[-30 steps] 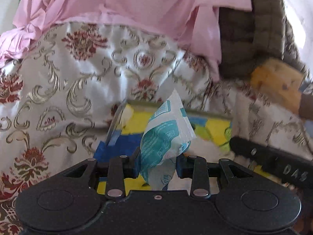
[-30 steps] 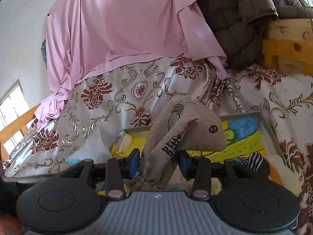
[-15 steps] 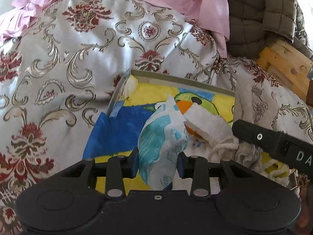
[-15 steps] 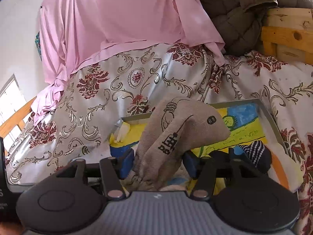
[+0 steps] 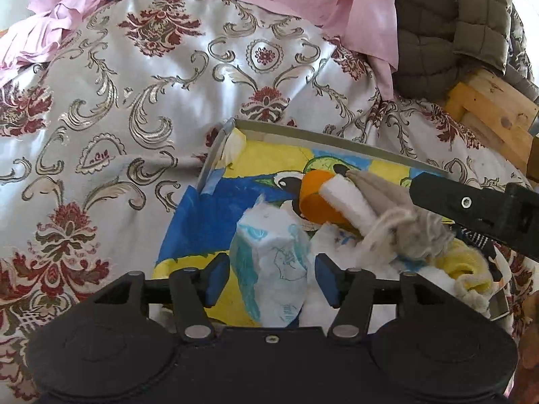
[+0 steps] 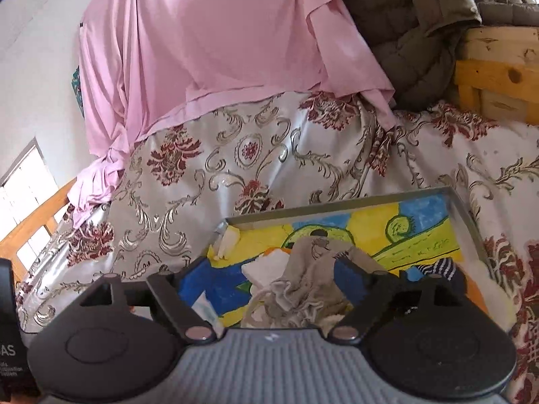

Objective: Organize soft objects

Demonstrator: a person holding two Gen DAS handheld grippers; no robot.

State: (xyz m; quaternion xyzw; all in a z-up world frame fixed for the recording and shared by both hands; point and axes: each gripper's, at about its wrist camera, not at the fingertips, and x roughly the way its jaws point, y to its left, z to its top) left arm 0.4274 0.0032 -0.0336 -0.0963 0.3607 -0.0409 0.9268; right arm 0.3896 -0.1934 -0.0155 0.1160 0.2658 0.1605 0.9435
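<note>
Left gripper [image 5: 272,279] spread, pack [image 5: 271,269] loose between pads. Right gripper [image 6: 269,289] spread wide over pouch [image 6: 303,289] lying in tray [image 6: 337,203].

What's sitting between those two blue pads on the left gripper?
A white-and-teal plastic packet, standing between the left gripper pads over the painted tray, seen in the left wrist view.

Both wrist cameras sit low and close, looking forward over the painted tray [image 5: 323,139] [image 6: 340,203] toward the floral bedspread [image 5: 134,101] [image 6: 269,148]; the right one tilts higher.
</note>
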